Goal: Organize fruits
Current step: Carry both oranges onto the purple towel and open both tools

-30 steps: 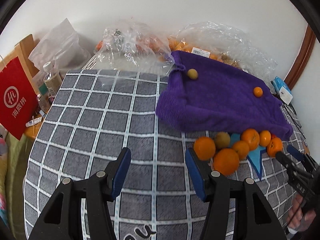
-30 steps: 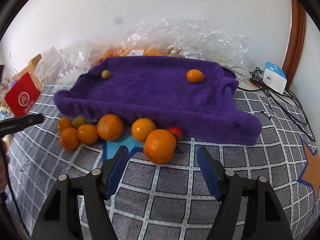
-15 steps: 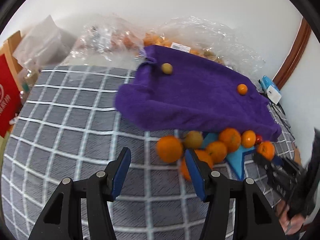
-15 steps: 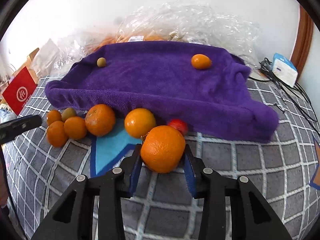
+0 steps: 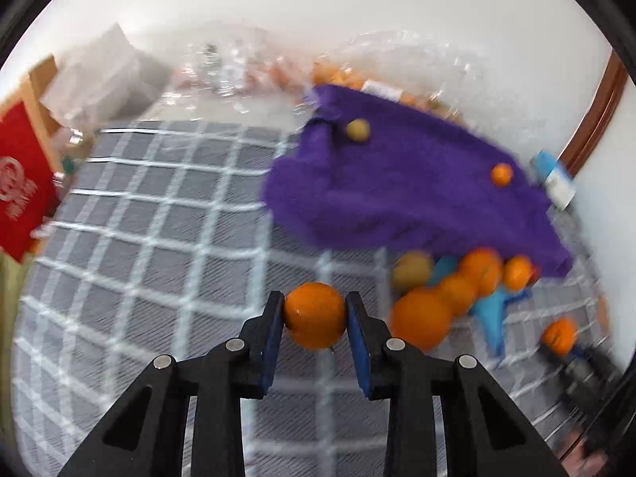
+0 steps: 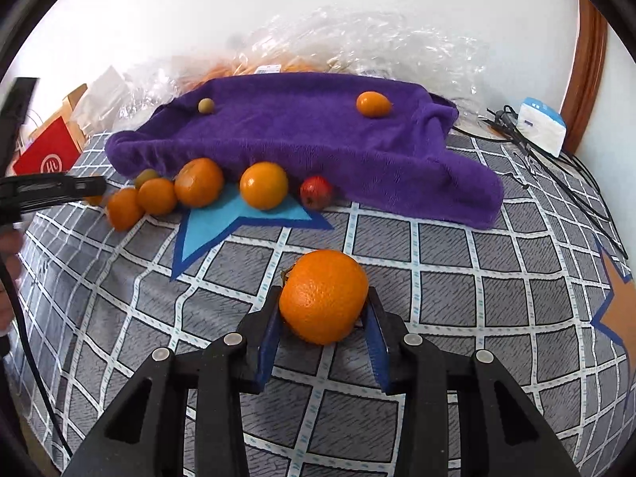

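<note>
Pinching 1 orange (image 5: 315, 315) are the left fingers (image 5: 273, 318); right fingers (image 6: 272, 318) clamp a mandarin (image 6: 324, 296).

Left tongs (image 5: 315, 318) and right tongs (image 6: 322, 314), each clamped on fruit.

Plush purple towel (image 6: 318, 139) (matt), crinkly glossy plastic bags (image 6: 377, 39).

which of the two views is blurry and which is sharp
Left wrist view: motion-smeared across the purple towel and loose fruit, though the left gripper and its orange stay crisp. Right wrist view: sharp throughout, peel texture clear on the orange in the right gripper; fisheye bends the grid lines.
</note>
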